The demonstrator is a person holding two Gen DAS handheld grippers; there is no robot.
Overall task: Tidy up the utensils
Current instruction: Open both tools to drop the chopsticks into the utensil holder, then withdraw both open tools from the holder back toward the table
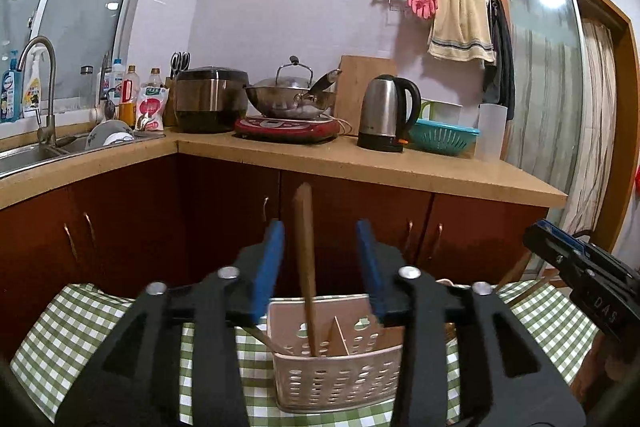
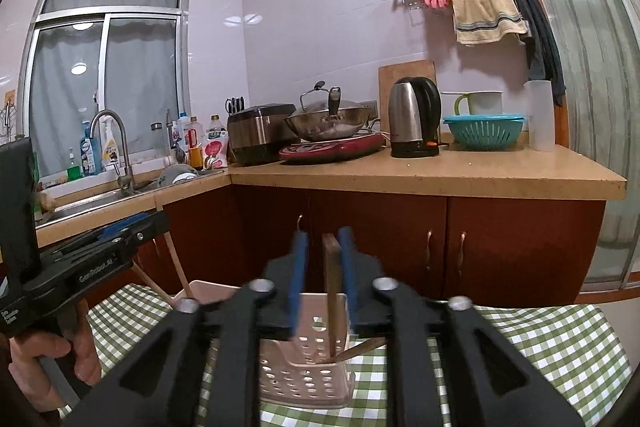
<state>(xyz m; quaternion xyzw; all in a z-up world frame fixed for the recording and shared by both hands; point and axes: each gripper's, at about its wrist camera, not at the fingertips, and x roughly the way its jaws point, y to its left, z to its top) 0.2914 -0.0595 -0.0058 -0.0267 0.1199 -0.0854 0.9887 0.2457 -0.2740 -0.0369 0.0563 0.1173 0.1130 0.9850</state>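
Up close, the left gripper [image 1: 320,259] hangs with its blue fingers [image 1: 268,267] spread wide, one on each side of a wooden utensil handle [image 1: 305,259] without touching it. That handle stands nearly upright in the perforated caddy [image 1: 336,379], in the compartment left of the caddy's inner divider. The right gripper [image 2: 323,267] has its fingers drawn close around a second flat wooden handle [image 2: 332,283]; whether they actually pinch it I cannot tell. This handle's lower end sits inside the caddy [image 2: 304,375]. A pair of chopsticks [image 2: 176,267] leans out of the caddy's far left corner. Beneath the caddy lies a green checked tablecloth [image 2: 540,339]. Beyond it, well apart, runs the kitchen counter [image 1: 360,163].
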